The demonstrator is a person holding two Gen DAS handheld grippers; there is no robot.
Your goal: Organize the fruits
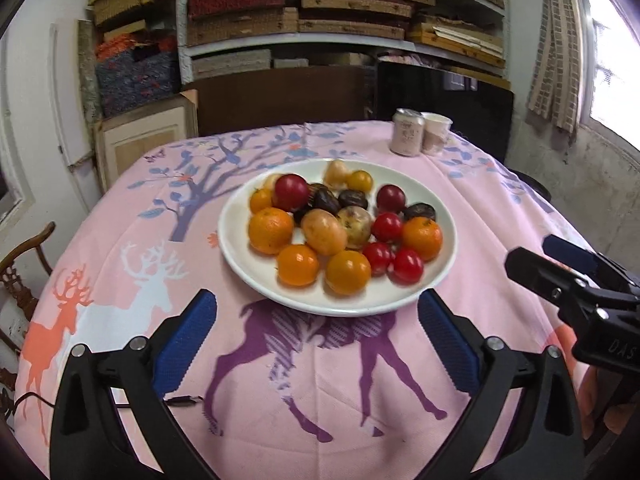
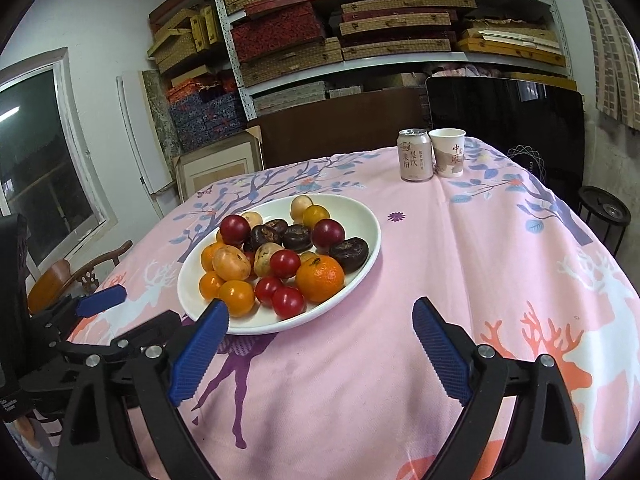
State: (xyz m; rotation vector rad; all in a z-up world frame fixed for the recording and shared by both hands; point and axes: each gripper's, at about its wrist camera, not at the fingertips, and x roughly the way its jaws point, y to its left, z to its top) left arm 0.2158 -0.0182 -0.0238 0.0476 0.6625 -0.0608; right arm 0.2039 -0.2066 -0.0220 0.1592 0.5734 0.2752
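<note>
A white plate (image 1: 240, 248) (image 2: 368, 220) holds several mixed fruits: oranges (image 1: 271, 230) (image 2: 320, 278), red tomatoes (image 1: 406, 266) (image 2: 287, 301), yellow tomatoes (image 1: 347, 272) (image 2: 236, 298), dark chestnut-like fruits (image 1: 353, 199) (image 2: 349, 254) and pale yellow-brown fruits (image 1: 323, 231) (image 2: 231, 264). My left gripper (image 1: 316, 340) is open and empty, just in front of the plate. My right gripper (image 2: 320, 348) is open and empty, in front of the plate and to its right. It shows at the right edge of the left wrist view (image 1: 560, 268). The left gripper shows at the left in the right wrist view (image 2: 100, 306).
A pink drink can (image 1: 407, 132) (image 2: 416, 155) and a paper cup (image 1: 436, 133) (image 2: 448, 152) stand at the table's far right. The pink deer-print cloth (image 1: 320, 380) (image 2: 480, 260) covers the table. A wooden chair (image 1: 20, 272) (image 2: 76, 276) stands at the left. Shelves of boxes (image 1: 340, 12) rise behind.
</note>
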